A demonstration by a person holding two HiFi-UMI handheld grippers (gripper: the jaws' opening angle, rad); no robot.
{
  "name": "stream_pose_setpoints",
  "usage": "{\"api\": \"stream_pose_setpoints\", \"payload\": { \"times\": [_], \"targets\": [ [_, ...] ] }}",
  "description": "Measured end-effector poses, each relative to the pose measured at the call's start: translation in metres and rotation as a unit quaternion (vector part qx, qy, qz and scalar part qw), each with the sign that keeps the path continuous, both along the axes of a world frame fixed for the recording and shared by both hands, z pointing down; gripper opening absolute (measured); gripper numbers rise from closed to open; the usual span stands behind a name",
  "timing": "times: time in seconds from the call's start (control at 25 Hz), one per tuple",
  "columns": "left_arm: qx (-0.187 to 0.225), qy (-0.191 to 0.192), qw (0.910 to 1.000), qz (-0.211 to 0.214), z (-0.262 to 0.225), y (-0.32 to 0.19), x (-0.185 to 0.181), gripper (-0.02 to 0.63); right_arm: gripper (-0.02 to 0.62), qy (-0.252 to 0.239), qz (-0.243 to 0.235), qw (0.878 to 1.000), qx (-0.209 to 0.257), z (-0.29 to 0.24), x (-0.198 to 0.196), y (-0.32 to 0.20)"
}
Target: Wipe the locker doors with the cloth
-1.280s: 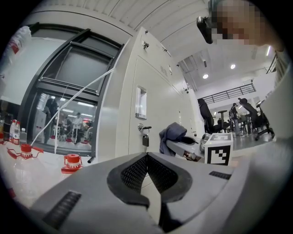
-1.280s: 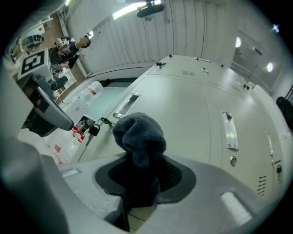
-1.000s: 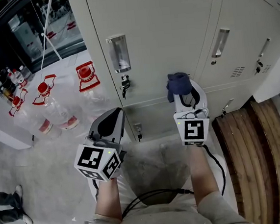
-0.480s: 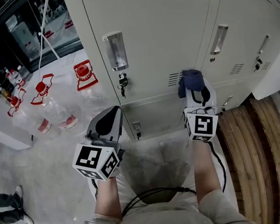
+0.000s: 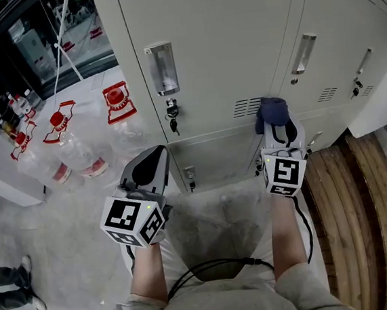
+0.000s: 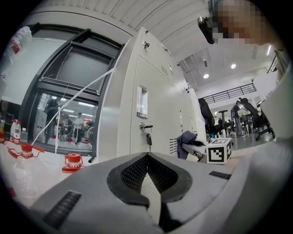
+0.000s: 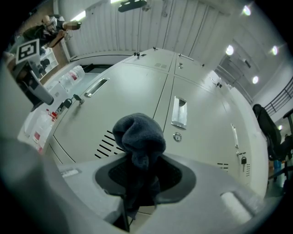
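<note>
Bottles: clear plastic with red caps and carry handles, standing on the pale floor at the left of the head view, just beside the lockers' left end.
Left gripper: lower centre-left, jaws closed tip to tip with nothing between them. It is held clear of the lockers and points at the lower door.
Recessed handle: metal, upper centre, on the left upper door. A key hangs in the lock just under it.
Locker doors: pale grey, filling the upper centre and right. Vent slots sit low on the left upper door.
Cloth: dark blue, bunched into a ball, centre-right, at the bottom edge of the upper doors just right of the vent slots. Whether it presses the metal cannot be told.
Right gripper: jaws clamped on the cloth, which bulges past the tips toward the doors.
Wooden boards: lower right, on the floor beside the lockers.
</note>
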State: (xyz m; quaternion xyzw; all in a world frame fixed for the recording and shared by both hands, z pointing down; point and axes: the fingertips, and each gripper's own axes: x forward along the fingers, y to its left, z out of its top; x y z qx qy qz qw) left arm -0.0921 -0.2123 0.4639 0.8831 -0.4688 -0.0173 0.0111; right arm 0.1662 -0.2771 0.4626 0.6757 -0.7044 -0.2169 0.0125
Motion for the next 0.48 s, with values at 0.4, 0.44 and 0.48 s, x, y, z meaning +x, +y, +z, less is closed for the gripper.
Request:
{"api": "stream_pose_setpoints", "payload": {
  "times": [0.4, 0.44, 0.48],
  "targets": [
    [0.005, 0.004, 0.9997, -0.022, 0.0, -0.005, -0.017, -0.002, 0.123, -0.032, -0.09, 0.994, -0.052, 0.002, -0.029, 0.024],
    [0.004, 0.004, 0.9997, -0.024, 0.001, -0.005, -0.018, -0.002, 0.123, -0.039, -0.096, 0.993, -0.058, 0.004, -0.031, 0.026],
    [0.003, 0.004, 0.9997, -0.025, 0.002, -0.006, -0.019, -0.002, 0.123, -0.044, -0.101, 0.992, -0.06, 0.004, -0.031, 0.028]
  ]
}}
